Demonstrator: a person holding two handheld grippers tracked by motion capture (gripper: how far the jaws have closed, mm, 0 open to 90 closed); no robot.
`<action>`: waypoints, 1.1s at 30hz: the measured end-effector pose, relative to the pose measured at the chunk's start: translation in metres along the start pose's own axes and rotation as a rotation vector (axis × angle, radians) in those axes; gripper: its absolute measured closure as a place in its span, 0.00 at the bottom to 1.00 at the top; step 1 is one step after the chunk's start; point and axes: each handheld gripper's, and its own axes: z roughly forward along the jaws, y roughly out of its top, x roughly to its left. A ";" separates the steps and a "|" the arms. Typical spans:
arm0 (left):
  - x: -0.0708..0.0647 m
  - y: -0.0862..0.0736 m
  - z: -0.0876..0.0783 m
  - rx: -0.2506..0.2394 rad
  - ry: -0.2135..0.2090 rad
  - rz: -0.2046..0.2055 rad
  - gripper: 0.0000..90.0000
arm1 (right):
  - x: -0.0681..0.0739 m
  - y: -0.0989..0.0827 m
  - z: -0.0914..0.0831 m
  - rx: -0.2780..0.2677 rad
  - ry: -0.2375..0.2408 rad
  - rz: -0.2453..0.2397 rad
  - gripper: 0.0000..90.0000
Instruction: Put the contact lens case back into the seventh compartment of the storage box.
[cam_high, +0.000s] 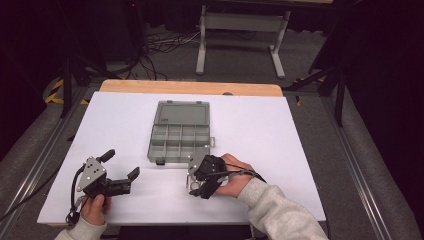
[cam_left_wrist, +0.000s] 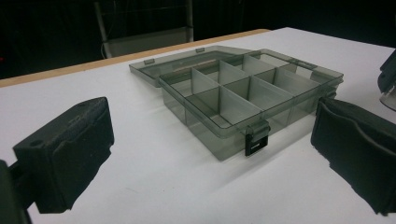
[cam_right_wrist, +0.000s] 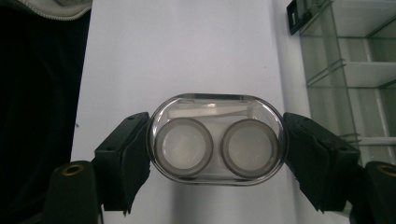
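Right hand-held gripper (cam_right_wrist: 215, 154): jaws closed against the two short ends of one clear oval case (cam_right_wrist: 216, 139), one jaw per end. Case count: 1. Inside it, two round grey-rimmed wells side by side, plus a pale strip lying behind them. In the high view this hand-held gripper (cam_high: 196, 186) sits just in front of the organizer box (cam_high: 178, 135), off its front right corner, held by the person's right hand (cam_high: 234, 176); grey sleeve visible. The case hangs over the white surface (cam_high: 260, 130); contact with the surface cannot be determined.

Left hand-held gripper (cam_high: 122, 165): jaws spread wide, nothing between them. It is in front of the box and well off to its left, held by the left hand (cam_high: 95, 207). In the left gripper view the two black jaws frame the box (cam_left_wrist: 247, 100) from either side without touching it.

Organizer box: count 1, smoky translucent plastic, open, lid (cam_high: 182, 113) folded flat on the surface behind the tray. Tray divided into compartments in two rows; eight counted, all look empty. Front wall carries two latches; one black latch (cam_left_wrist: 255, 144) shows plainly in the left gripper view.

Beyond the box, a wooden edge (cam_high: 190, 87) borders the far side of the surface.
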 end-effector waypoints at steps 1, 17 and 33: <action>0.000 0.000 0.000 0.000 0.000 0.000 0.00 | -0.001 0.000 -0.001 -0.003 -0.004 -0.001 0.29; 0.000 0.000 0.000 0.001 -0.001 0.003 0.00 | -0.011 0.008 -0.022 -0.063 -0.067 0.008 0.29; 0.000 0.000 0.000 0.002 0.000 0.005 0.00 | -0.024 0.014 -0.031 -0.100 -0.120 0.017 0.29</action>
